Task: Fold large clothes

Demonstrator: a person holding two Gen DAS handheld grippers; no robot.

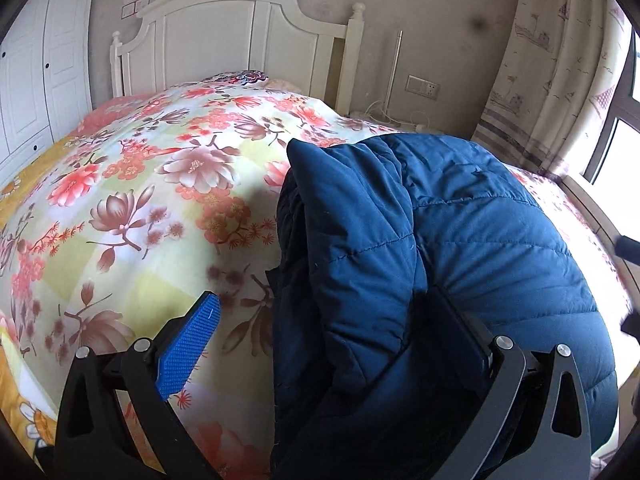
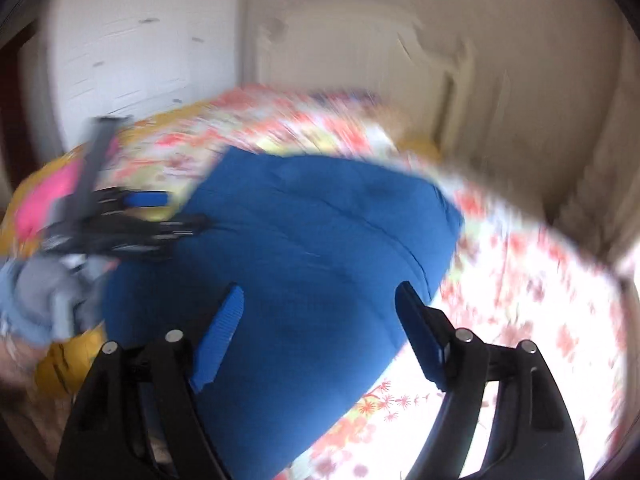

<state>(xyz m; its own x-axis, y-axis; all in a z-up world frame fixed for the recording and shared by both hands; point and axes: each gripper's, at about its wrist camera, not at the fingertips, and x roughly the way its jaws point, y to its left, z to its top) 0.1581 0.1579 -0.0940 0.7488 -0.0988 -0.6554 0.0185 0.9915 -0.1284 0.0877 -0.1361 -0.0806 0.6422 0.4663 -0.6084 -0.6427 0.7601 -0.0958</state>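
A dark blue quilted jacket (image 1: 460, 240) lies bunched and partly folded on the floral bedspread (image 1: 160, 184). My left gripper (image 1: 328, 308) is open, its jaws wide apart across the jacket's near left edge; the right finger is partly sunk in the fabric. In the blurred right wrist view the jacket (image 2: 320, 240) lies flat below my right gripper (image 2: 320, 300), which is open and holds nothing. The left gripper (image 2: 132, 216) shows there at the jacket's left edge.
A white headboard (image 1: 240, 40) stands at the far end of the bed. A white wardrobe (image 1: 36, 80) is on the left, curtains (image 1: 560, 80) and a window on the right. A wall socket (image 1: 422, 86) and cables sit beside the bed.
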